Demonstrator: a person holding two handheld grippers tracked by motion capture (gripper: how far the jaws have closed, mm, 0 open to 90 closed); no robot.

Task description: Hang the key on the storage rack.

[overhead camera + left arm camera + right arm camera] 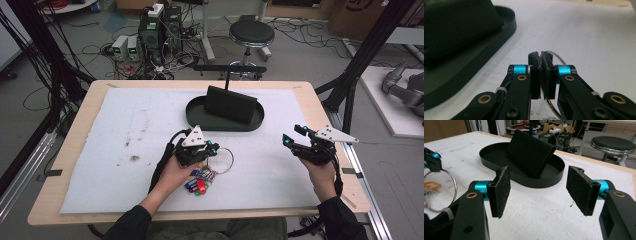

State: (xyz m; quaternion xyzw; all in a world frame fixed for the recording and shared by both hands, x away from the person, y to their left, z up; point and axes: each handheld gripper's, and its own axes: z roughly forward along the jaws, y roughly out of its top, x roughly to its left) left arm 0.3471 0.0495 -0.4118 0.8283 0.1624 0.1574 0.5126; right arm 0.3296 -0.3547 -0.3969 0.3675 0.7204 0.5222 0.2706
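The left tongs (541, 65) are clamped on the wire of a metal key ring (223, 159), the thin loop pinched between the two pads and curving out past them on the far side. In the high view the ring stands out just right of the left tongs (212, 150), and its bunch of coloured tags (199, 181) hangs below, touching the white mat (125, 150) near the front edge of the worktop. From this grip the black oval tray (196, 119) lies ahead and slightly to the right, its long axis running across the worktop, with a dark wallet-like block (230, 104) propped inside it. The right tongs (537, 192) are spread wide with nothing between them, well apart to the right, so the left hand is the nearer one to both ring and tray.
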